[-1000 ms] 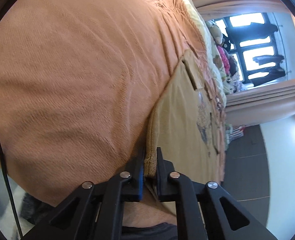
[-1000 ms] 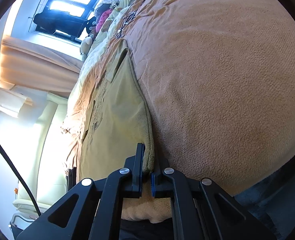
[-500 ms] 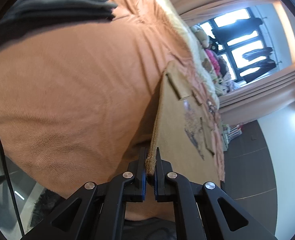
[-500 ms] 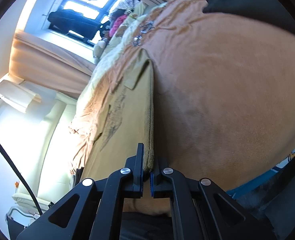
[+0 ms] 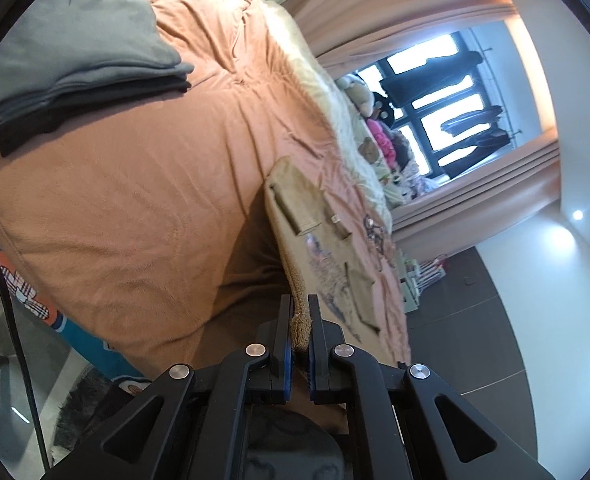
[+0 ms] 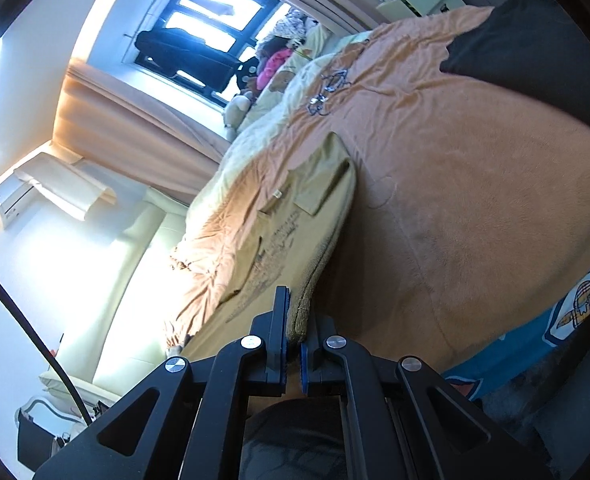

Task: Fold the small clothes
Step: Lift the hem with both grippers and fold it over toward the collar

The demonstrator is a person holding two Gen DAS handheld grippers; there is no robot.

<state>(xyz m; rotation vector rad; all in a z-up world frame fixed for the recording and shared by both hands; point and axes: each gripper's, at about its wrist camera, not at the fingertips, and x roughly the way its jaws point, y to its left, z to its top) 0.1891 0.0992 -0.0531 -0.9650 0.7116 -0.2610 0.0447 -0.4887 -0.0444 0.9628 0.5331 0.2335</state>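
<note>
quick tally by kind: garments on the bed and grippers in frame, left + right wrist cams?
Beige garment, pinched at its near hem: 1
Folded grey garments stack: 1
Black garment: 1
Grippers, both shut on the beige hem, left gripper and right gripper: 2
Orange blanket: 1
Total: 6

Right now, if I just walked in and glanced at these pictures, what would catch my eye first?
Probably the small tan garment, pinched by its near edge in both black grippers, left gripper and right gripper, and stretching away over the orange blanket. Next, the stack of folded grey clothes at the upper left of the left view, and the bright window behind the bed.
</note>
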